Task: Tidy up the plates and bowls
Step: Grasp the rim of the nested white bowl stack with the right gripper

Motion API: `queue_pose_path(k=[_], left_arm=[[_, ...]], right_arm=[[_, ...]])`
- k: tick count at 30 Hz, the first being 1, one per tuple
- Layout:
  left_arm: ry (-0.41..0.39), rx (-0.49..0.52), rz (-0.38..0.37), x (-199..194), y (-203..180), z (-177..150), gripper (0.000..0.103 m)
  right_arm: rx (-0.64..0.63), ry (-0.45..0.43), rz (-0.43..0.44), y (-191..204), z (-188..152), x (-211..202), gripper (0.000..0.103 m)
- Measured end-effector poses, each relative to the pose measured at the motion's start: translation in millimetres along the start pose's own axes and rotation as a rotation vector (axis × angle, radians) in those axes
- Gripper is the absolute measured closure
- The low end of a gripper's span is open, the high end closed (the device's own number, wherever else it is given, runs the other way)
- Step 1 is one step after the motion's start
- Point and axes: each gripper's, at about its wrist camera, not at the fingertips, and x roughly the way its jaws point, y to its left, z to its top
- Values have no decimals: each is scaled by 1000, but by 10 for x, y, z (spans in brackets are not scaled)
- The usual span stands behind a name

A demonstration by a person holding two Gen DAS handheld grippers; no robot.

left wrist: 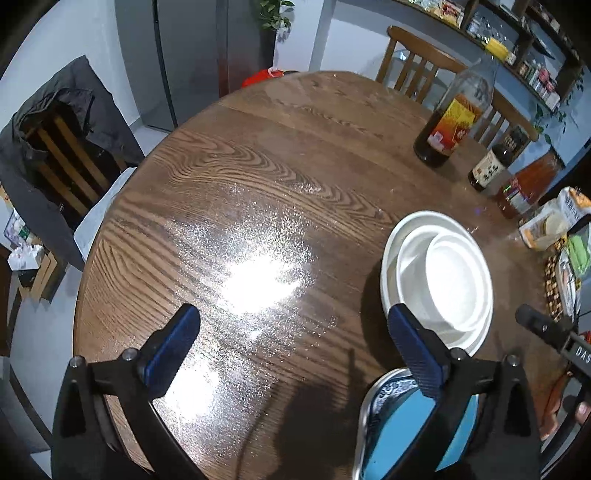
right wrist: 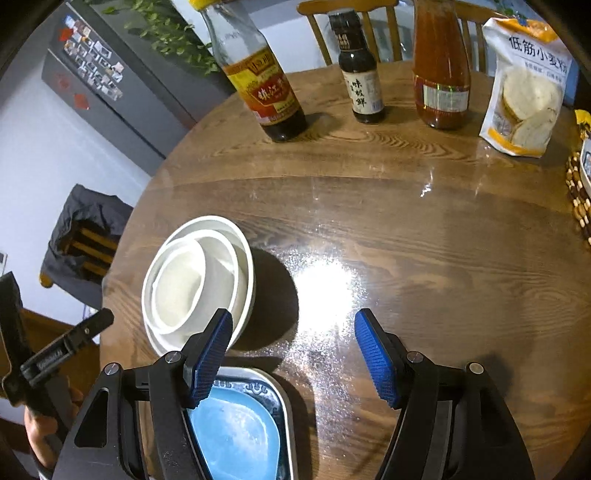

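A round wooden worktop (left wrist: 258,177) with strong grain fills the room's middle, a bright glare of overhead light on its glossy top. Wooden chairs (left wrist: 417,62) stand at its far edge; another chair (left wrist: 62,162) at the left carries a dark jacket (left wrist: 22,155). Behind, a grey refrigerator (right wrist: 110,96) bearing magnets stands against a pale wall (right wrist: 40,166), trailing green leaves (right wrist: 170,33) above it. Crowded shelves (left wrist: 532,55) line the far right wall.

White bowls (right wrist: 197,280) sit nested (three deep); blue plate (right wrist: 236,432) lies just beside.
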Motion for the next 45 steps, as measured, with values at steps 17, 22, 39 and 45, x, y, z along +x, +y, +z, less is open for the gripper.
queue_pose_path(k=[17, 22, 39, 45], left_arm=[[59, 0, -86, 148, 15, 130, 8], [121, -22, -94, 251, 15, 164, 12], [201, -80, -163, 438, -25, 197, 14], [212, -84, -157, 483, -39, 192, 13]], right_arm=[[-53, 15, -50, 194, 82, 204, 33], [-12, 50, -41, 130, 102, 294, 33], [59, 71, 9, -3, 134, 290, 33], [62, 79, -9, -57, 144, 273, 33]])
